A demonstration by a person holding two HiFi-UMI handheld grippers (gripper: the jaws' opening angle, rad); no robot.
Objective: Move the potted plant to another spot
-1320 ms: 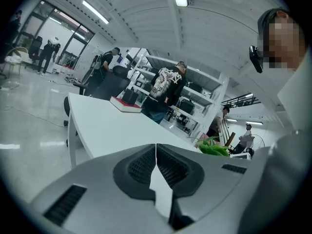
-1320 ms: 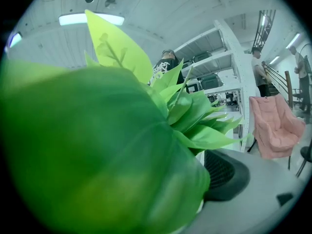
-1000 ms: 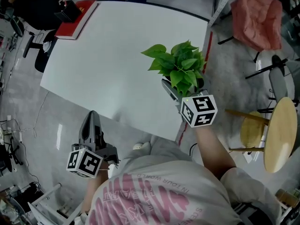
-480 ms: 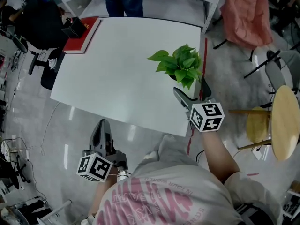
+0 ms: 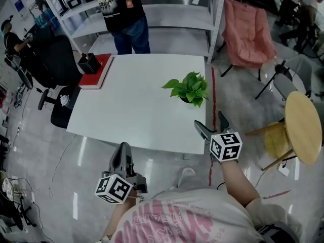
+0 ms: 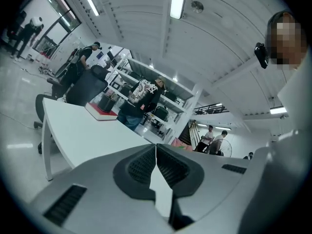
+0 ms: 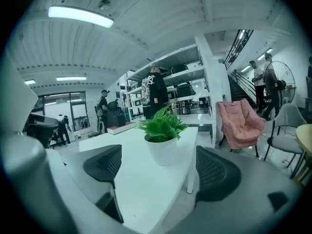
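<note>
The potted plant (image 5: 187,88), green leaves in a white pot, stands alone on the white table (image 5: 136,110) near its right edge. My right gripper (image 5: 209,119) hovers off the table's near right corner, apart from the plant. Its jaws are wide and closing, with nothing between them. In the right gripper view the plant (image 7: 162,133) stands well beyond the right gripper (image 7: 158,172). My left gripper (image 5: 123,152) hangs over the floor in front of the table, shut and empty. Its closed tips (image 6: 156,152) point towards the table (image 6: 83,130).
A red book (image 5: 96,71) with a black box on it lies at the table's far left corner. A person (image 5: 126,14) stands behind the table by shelving. A black office chair (image 5: 53,67) is left. A pink chair (image 5: 248,32), round wooden table (image 5: 304,128) and yellow stool (image 5: 276,140) are right.
My right gripper has drawn back from the plant, which stays on the table. Both grippers have pulled away from the table towards me, and the view has widened.
</note>
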